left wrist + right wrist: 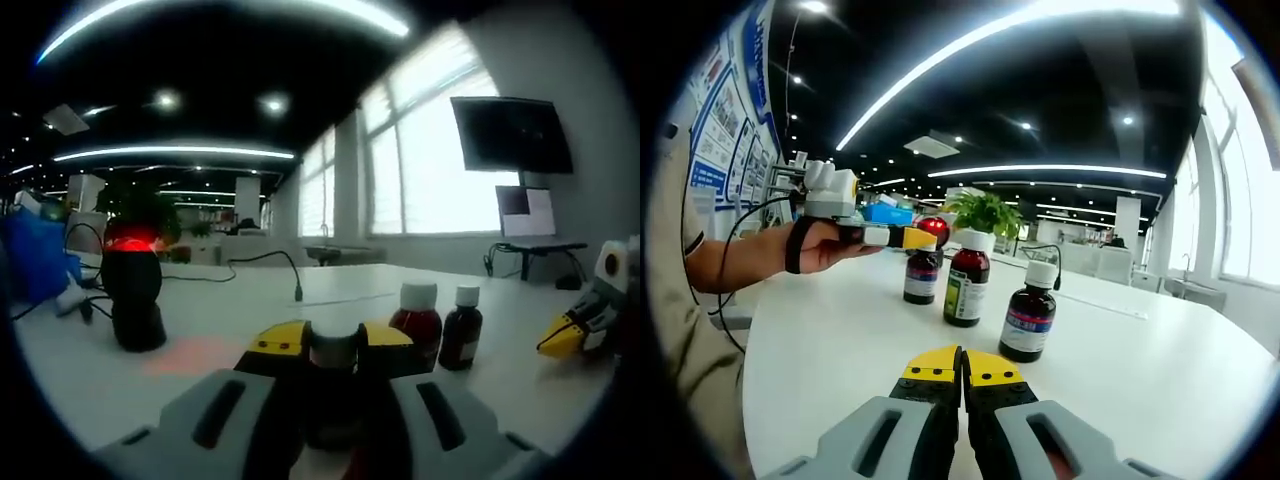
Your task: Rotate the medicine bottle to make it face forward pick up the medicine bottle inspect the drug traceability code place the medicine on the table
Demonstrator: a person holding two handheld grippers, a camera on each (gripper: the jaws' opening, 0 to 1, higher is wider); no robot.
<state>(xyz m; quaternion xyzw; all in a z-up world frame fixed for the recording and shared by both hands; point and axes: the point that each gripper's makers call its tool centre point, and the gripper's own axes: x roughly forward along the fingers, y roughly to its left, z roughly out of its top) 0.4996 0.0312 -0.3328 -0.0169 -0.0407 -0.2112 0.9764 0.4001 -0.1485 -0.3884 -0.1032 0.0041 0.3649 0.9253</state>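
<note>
Left gripper (334, 342) clamps a medicine bottle (333, 375); right gripper (961, 368) idles, closed and empty.
Tilt toward the scanner (133, 290) risks a slip onto the desk (200, 350).

Looks like a big open-plan office or demo floor, not a home. Long strip lights (1040, 20) run across a dark ceiling, tall windows (420, 150) line one wall with a wall screen (512, 134) beside them, posters (725, 120) hang on another, and everything's on a white table (1160, 360).
</note>
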